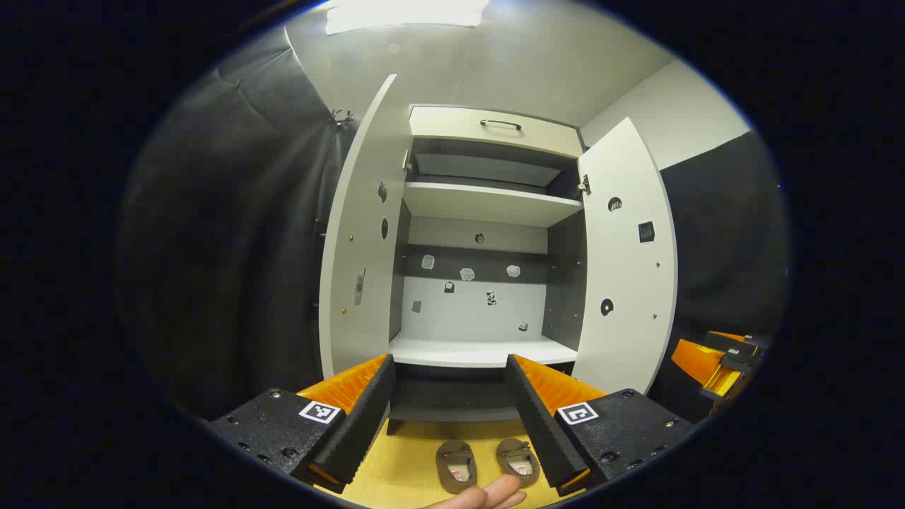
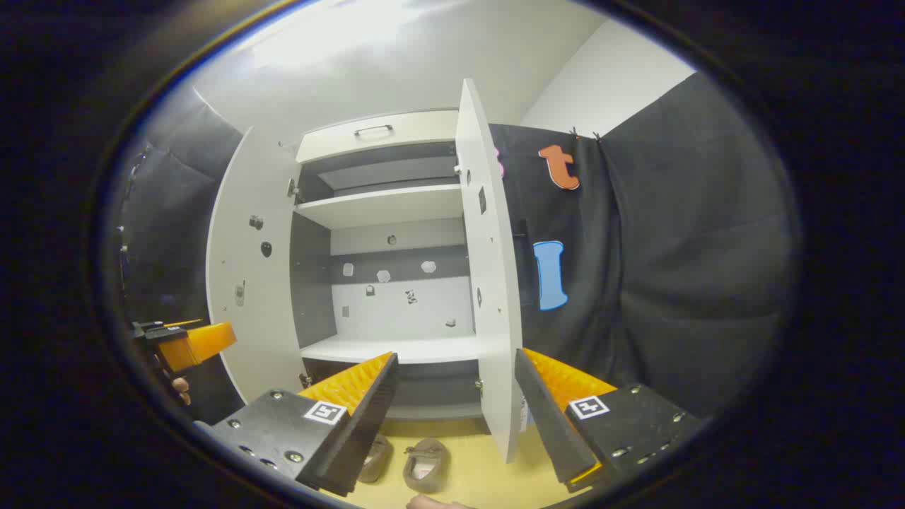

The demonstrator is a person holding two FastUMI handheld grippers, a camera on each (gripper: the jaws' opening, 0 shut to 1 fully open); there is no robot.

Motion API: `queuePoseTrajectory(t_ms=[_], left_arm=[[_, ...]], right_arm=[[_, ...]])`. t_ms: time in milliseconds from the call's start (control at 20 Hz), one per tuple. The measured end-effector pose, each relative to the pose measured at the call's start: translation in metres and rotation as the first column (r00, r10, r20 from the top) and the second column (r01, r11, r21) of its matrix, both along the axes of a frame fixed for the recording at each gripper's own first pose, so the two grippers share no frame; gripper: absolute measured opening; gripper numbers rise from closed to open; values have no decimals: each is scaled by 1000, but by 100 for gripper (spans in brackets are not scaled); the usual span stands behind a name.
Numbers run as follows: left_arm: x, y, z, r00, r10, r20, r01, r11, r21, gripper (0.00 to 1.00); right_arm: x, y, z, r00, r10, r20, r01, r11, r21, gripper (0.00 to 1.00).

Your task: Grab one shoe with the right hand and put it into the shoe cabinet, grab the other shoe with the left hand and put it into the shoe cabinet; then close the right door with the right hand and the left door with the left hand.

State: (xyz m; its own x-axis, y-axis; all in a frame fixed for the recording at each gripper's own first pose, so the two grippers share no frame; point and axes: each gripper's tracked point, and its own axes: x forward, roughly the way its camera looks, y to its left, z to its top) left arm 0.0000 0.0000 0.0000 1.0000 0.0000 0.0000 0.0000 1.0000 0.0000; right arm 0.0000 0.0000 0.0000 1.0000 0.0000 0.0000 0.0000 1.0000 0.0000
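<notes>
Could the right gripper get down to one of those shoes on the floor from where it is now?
Probably yes. The right gripper is open and the shoes lie on the floor just below it, in front of the cabinet. Nothing lies between; the open right door stands beside them.

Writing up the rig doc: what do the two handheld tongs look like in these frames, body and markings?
Both tongs, left and right, look alike: two long wedge-shaped fingers with ribbed inner faces, each mounted on a black bolted block carrying a square black-and-white fiducial tag. The right tongs seen from the left gripper view show an orange and black housing. A bare fingertip shows below; no sleeve visible.

Yellow floor [image 1: 410, 470], bright ceiling light [image 1: 406, 13].
</notes>
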Motion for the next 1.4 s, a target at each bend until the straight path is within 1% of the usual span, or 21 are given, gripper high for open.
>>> queuePoseTrajectory(t_ms=[50, 100, 150, 200, 350, 450, 500, 650, 950, 1050, 1200, 1250, 1350, 1400], left_arm=[[1, -1, -4, 1000, -7, -10, 7, 1000, 4, 96], [0, -3, -5, 1000, -15, -22, 16, 1000, 10, 95], [0, -3, -8, 999, -20, -33, 21, 1000, 17, 96], [0, -4, -12, 999, -25, -43, 26, 999, 20, 96], [2, -8, -23, 998, -40, -57, 42, 999, 26, 96], [3, -13, -28, 997, -45, -68, 47, 998, 29, 96], [4, -16, -27, 997, -44, -69, 46, 998, 33, 96], [6, -22, -21, 998, -35, -52, 37, 999, 38, 96], [3, -32, -13, 999, -38, -26, 40, 998, 48, 96], [2, -31, -12, 999, -40, -16, 41, 998, 52, 96], [1, -31, -15, 999, -49, -12, 50, 997, 56, 96], [2, -30, -17, 999, -51, -12, 52, 997, 60, 96], [4, -27, -23, 998, -53, -17, 54, 997, 61, 96], [6, -24, -26, 998, -51, -23, 52, 997, 57, 92]], right_arm=[[-1, 2, -3, 1000, -3, -1, 3, 1000, -6, 98], [-3, 5, -6, 1000, -1, -1, 1, 1000, -12, 98], [-3, 6, -8, 1000, -4, 1, 4, 1000, -17, 94], [-4, 3, -10, 1000, -15, 2, 15, 1000, -15, 99], [-7, -2, -13, 999, -39, 4, 39, 999, -6, 99], [-10, -5, -11, 999, -36, 10, 36, 999, -16, 100], [-10, -3, -10, 999, -31, 15, 32, 999, -20, 99], [-15, -4, -10, 1000, -15, 17, 15, 1000, -27, 99], [-25, -16, -9, 999, -33, 25, 34, 999, -22, 99], [-23, -11, -11, 999, -26, 22, 26, 999, -22, 99], [-15, -2, -25, 1000, -11, 3, 11, 999, -40, 99], [-12, 2, -31, 1000, -5, -3, 5, 999, -49, 100], [-4, 15, -49, 1000, 18, -17, -19, 998, -67, 100], [1, 20, -62, 999, 28, -33, -31, 997, -72, 99]])
